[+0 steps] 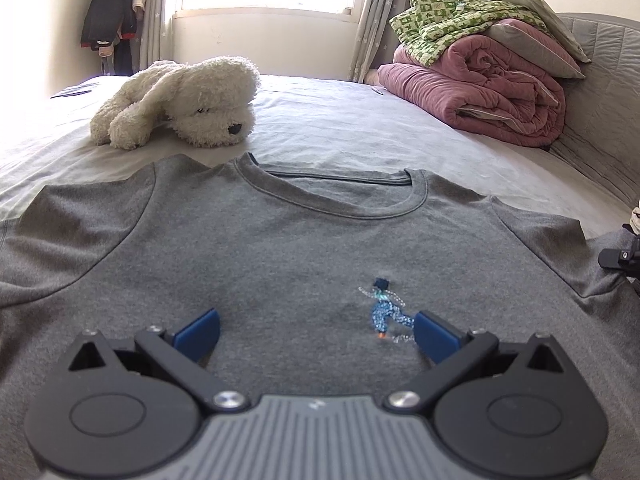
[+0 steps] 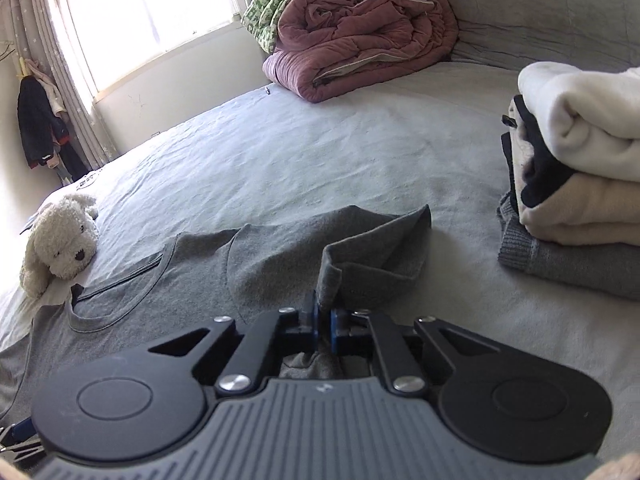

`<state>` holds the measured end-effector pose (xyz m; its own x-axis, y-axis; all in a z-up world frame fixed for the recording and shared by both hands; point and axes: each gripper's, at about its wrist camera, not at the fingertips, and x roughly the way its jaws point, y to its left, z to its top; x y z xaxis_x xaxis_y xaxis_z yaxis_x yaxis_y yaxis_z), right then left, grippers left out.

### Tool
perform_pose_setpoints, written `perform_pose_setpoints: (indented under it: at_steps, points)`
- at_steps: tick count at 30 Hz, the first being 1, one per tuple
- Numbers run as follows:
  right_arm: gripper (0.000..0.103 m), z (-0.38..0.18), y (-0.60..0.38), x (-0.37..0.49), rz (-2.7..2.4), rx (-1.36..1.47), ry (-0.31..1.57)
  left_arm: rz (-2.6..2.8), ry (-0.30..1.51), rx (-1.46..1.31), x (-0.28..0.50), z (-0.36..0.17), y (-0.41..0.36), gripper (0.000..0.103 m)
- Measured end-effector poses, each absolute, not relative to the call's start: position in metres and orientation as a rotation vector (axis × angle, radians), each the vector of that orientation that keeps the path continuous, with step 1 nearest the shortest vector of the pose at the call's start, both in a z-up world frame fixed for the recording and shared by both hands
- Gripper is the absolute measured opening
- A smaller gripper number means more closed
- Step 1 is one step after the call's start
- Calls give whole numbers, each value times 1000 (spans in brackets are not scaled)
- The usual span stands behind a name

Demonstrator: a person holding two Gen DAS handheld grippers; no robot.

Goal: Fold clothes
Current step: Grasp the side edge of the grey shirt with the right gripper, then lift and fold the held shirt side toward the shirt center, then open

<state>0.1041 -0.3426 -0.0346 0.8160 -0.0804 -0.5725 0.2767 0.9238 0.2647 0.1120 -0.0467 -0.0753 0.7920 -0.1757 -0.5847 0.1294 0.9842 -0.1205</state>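
Left gripper (image 1: pixel 316 334) hovers w/ jaws wide apart over the chest of the grey T-shirt (image 1: pixel 280 248), spread face-up on the bed (image 1: pixel 340 120). Right gripper (image 2: pixel 323 322) is clamped on the shirt's right sleeve (image 2: pixel 376 264), lifted off the sheet. Step looks like first side fold; next, prob. carry sleeve inward across the chest.

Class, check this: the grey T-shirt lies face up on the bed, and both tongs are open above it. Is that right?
Not quite. Only the left tongs are open above the grey T-shirt. The right wrist view shows the right tongs shut on the sleeve.
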Motion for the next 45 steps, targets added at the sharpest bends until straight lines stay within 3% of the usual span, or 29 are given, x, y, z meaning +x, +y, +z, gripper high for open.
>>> perform_pose_setpoints:
  at_steps: [10,20,24,25,27,28,42,44,45]
  points:
    - [7,-13,-266,117,-150,91,624,-240,632,-143,112,-74,-30,103]
    - [9,-37,-211,121,44,-77,760,-265,622,-249,116,-74,-16,103]
    - [21,-44,-216,119,66,-16,800,-267,622,-271,118,-75,-12,103]
    - [37,-41,-220,117,74,24,794,-266,622,-270,118,-75,-13,103]
    - [59,-36,-229,113,91,99,777,-264,622,-264,118,-75,-14,103]
    - [61,-34,-234,110,99,135,766,-262,622,-259,118,-75,-15,103]
    - [62,-59,-315,112,-113,947,664,-254,621,-248,118,-75,-16,103]
    - [57,-60,-317,111,-155,980,634,-254,620,-245,118,-75,-16,103]
    - [50,-59,-316,111,-178,978,621,-255,620,-247,118,-75,-16,103]
